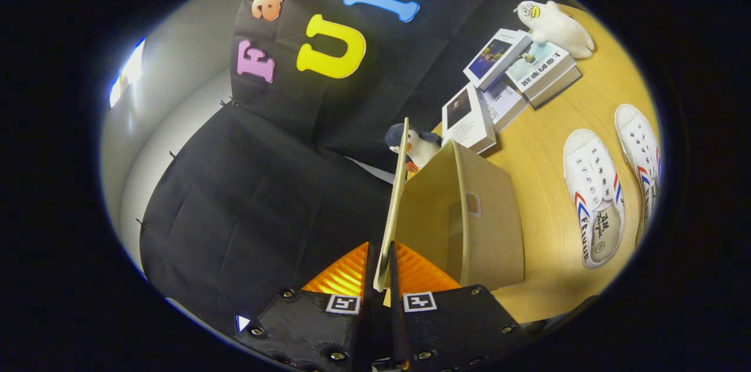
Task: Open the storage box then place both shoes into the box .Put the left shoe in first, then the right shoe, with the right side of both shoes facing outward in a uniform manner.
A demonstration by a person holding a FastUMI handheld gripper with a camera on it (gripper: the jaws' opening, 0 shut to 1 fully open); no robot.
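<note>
My gripper point(381, 275) is shut on the thin beige lid point(397, 196) of the storage box point(493, 219), holding it swung up and edge-on between my fingers. The box stands open on the wooden table point(545, 296), its pale inside point(428, 213) showing just beyond the fingers. Two white canvas shoes with red and blue stripes lie side by side past the box on its far side: the nearer shoe point(594, 196) and the farther shoe point(640, 155), both with soles down and openings toward me.
Behind the box sit a small penguin plush point(413, 146), several white books point(499, 90) stacked and fanned out, and a white duck plush point(554, 26). Black cloth hangs as the booth's wall point(246, 196) beside the lid.
</note>
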